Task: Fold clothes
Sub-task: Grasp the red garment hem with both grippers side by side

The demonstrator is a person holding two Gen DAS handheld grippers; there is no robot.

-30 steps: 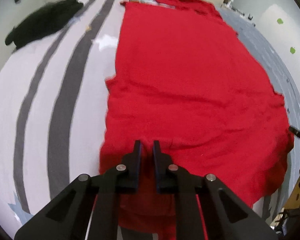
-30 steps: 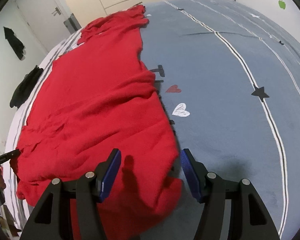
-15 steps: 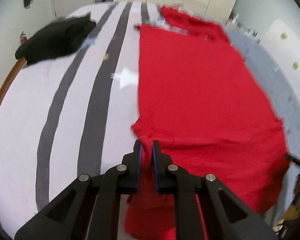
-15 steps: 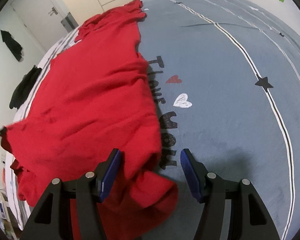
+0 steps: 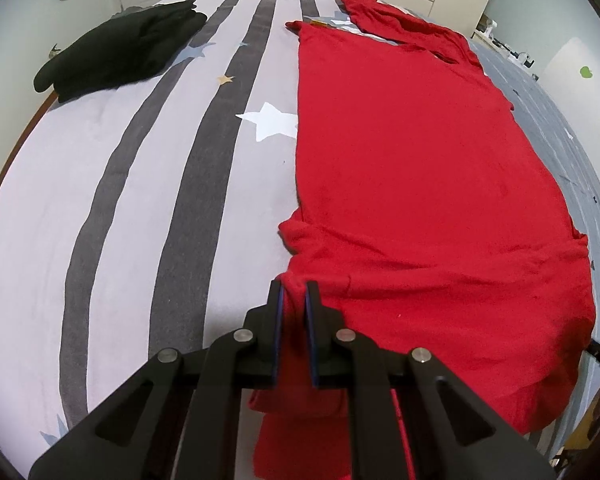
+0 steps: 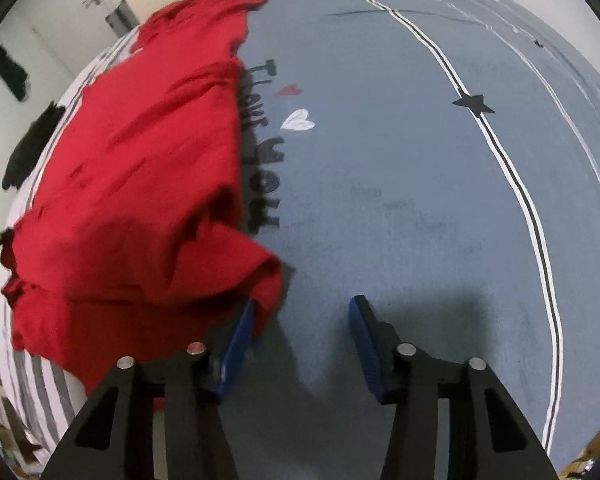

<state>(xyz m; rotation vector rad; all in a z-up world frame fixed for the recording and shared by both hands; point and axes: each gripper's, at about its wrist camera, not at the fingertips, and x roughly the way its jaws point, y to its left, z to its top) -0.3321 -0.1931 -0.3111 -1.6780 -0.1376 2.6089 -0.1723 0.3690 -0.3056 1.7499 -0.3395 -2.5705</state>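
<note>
Plainly, the red garment (image 5: 420,184) fills the frame's centre and right on the bed (image 5: 140,208); soft and limp, it is best held by corners. The left gripper (image 5: 293,300) pinches its near hem; the right gripper (image 6: 302,320), fingers closing yet apart, grips nothing. Black clothes (image 5: 116,48) lie upper left.

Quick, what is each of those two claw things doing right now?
Left gripper: shut on the near edge of the red garment.
Right gripper: open, jaws just been closing; red fabric only at its left pad, nothing gripped.
</note>
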